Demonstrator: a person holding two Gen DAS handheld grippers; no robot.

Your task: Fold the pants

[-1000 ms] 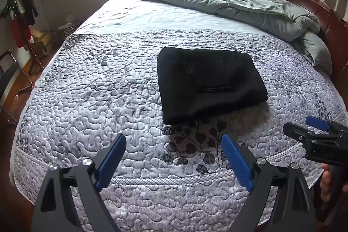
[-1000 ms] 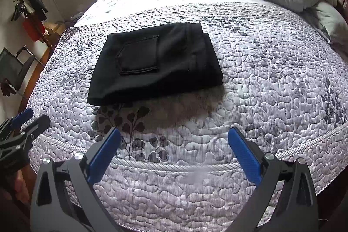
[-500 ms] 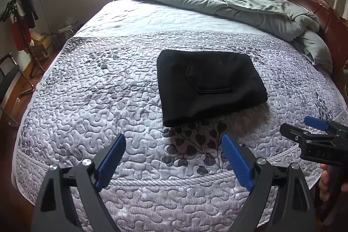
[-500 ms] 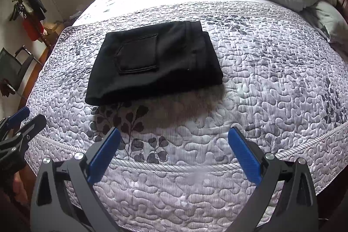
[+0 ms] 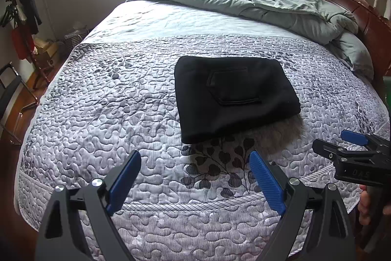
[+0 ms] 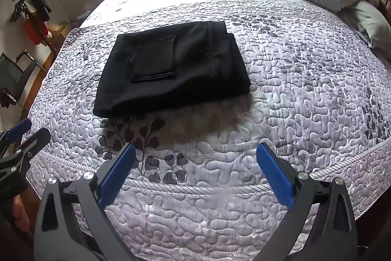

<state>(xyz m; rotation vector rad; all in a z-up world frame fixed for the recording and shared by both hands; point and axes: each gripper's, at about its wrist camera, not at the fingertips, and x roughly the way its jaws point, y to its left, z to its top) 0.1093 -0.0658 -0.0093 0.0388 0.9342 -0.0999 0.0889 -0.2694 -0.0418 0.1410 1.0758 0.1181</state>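
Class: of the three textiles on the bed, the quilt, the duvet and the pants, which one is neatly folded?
The black pants, a flat rectangle with pocket up. The green duvet is bunched; the grey quilt lies spread.

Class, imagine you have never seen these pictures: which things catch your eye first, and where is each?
The folded black pants, back pocket up, lie in the middle of the grey quilted bedspread. A rumpled green comforter is heaped toward the wooden headboard. Near the bed's front edge, the left tongs and right tongs hang open, holding nothing.
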